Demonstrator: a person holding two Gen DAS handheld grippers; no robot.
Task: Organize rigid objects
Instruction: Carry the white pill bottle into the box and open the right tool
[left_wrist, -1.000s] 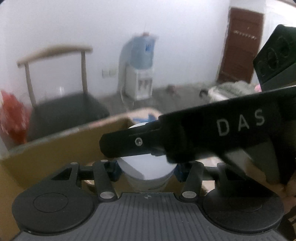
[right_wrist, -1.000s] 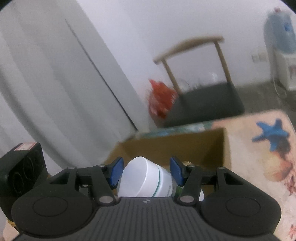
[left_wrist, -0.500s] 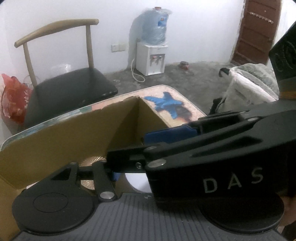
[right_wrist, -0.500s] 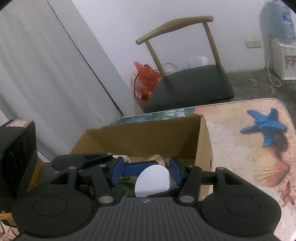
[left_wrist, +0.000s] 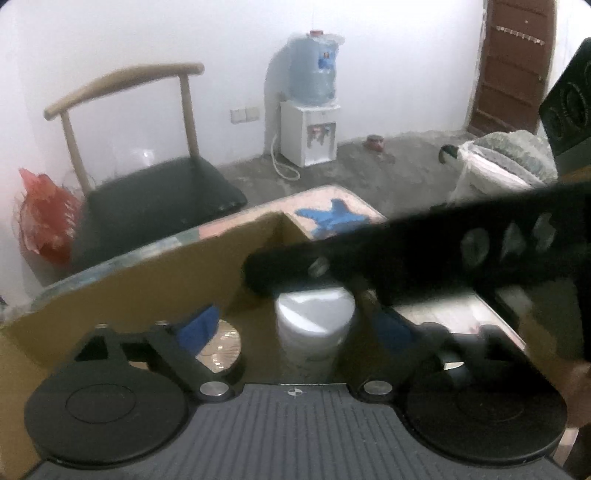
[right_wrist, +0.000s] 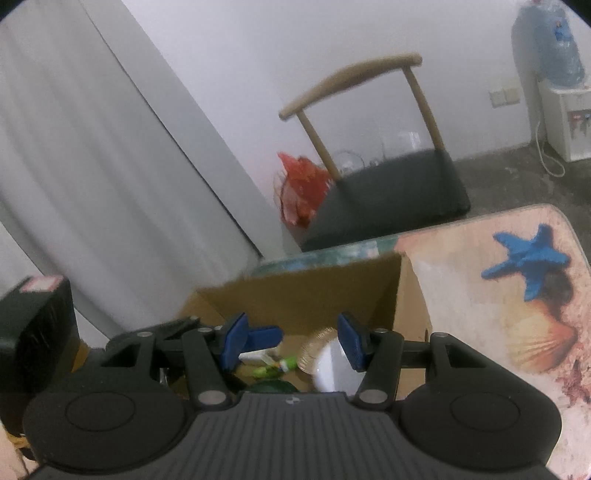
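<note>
White jar (left_wrist: 314, 328) upright in cardboard box (left_wrist: 122, 295), left gripper (left_wrist: 295, 328) jaws just opened wide around it, untouching, right gripper (right_wrist: 291, 341) parted, empty.

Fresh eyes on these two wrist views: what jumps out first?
The open cardboard box on the seashell-print table, with a white jar standing inside between the left tool fingers, whose jaws have just been opening and stand clear of it. The right tool hangs open over the box. Behind: a wooden-backed chair and a water dispenser.
</note>
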